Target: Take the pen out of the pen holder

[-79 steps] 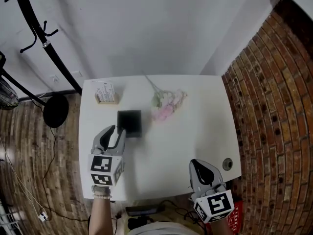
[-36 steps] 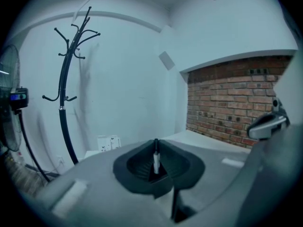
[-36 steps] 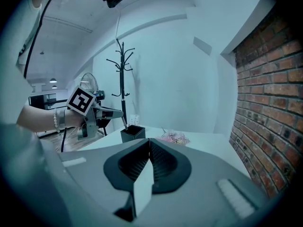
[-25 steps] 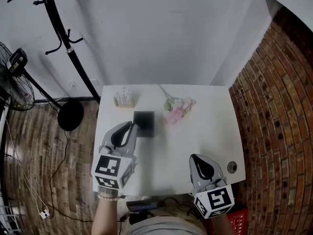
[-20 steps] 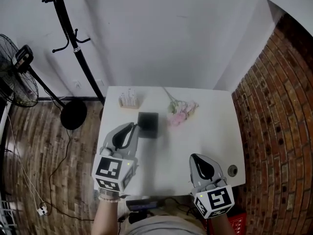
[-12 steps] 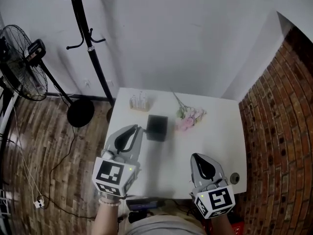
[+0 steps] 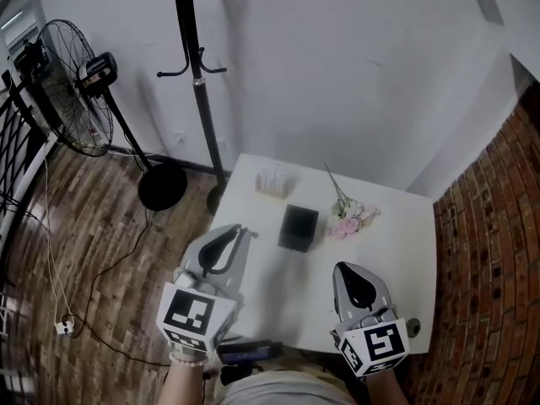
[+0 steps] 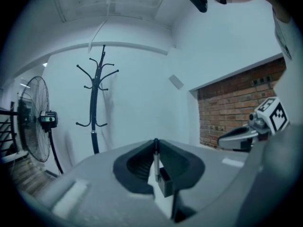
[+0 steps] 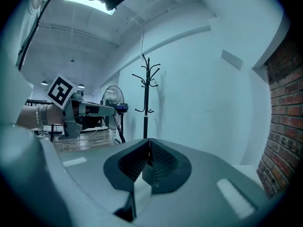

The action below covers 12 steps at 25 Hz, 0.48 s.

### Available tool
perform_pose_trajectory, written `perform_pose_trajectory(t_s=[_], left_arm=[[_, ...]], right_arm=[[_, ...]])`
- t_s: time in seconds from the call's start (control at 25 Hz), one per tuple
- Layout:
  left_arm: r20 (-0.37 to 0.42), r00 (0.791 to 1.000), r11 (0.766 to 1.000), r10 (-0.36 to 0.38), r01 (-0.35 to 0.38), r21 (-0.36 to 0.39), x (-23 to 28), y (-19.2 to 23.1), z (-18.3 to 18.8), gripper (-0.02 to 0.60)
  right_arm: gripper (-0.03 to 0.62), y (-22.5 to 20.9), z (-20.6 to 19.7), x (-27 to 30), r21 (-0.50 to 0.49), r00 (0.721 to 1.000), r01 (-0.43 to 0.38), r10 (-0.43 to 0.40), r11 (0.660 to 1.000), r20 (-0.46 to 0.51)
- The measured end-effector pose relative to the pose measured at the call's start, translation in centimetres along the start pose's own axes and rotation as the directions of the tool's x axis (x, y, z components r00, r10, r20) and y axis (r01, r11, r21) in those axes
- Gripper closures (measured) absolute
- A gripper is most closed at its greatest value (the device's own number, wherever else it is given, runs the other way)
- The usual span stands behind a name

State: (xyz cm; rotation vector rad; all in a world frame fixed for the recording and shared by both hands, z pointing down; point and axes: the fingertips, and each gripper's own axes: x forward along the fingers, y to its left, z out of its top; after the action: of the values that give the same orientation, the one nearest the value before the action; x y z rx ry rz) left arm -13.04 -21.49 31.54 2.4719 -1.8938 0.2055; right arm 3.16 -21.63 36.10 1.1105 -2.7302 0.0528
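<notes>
The black square pen holder (image 7: pixel 299 226) stands on the white table (image 7: pixel 396 251), left of its middle. My left gripper (image 7: pixel 243 231) hangs short of the holder, over the table's near left corner. In the left gripper view its jaws (image 8: pixel 155 143) are shut on a thin pen (image 8: pixel 155 161) that stands upright between them. My right gripper (image 7: pixel 346 268) is over the table's near edge, well apart from the holder. In its own view the right gripper (image 9: pixel 149 143) has its jaws meeting with nothing between them. Both grippers point almost level, toward the white wall.
A bunch of pink flowers (image 7: pixel 353 218) lies right of the holder and a small white rack (image 7: pixel 272 180) sits behind it. A black coat stand (image 7: pixel 198 74) and a floor fan (image 7: pixel 72 83) stand left of the table. A brick wall (image 7: pixel 506 226) runs along the right.
Both grippers have risen and drawn back from the table. The left one has come away from the pen holder. The view has swung, so table and holder sit further right.
</notes>
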Motion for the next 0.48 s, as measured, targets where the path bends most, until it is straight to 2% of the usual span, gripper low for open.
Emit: perform_pose_trajectory(t_s=[0.48], left_arm=[[-0.027, 0.992, 0.991, 0.127, -0.127, -0.031, -6.0, 2.1, -0.1, 0.552]], right_arm=[[0.589, 3.7, 2.0, 2.4, -0.045, 0.992, -0.118, 0.120, 0.992, 0.036]])
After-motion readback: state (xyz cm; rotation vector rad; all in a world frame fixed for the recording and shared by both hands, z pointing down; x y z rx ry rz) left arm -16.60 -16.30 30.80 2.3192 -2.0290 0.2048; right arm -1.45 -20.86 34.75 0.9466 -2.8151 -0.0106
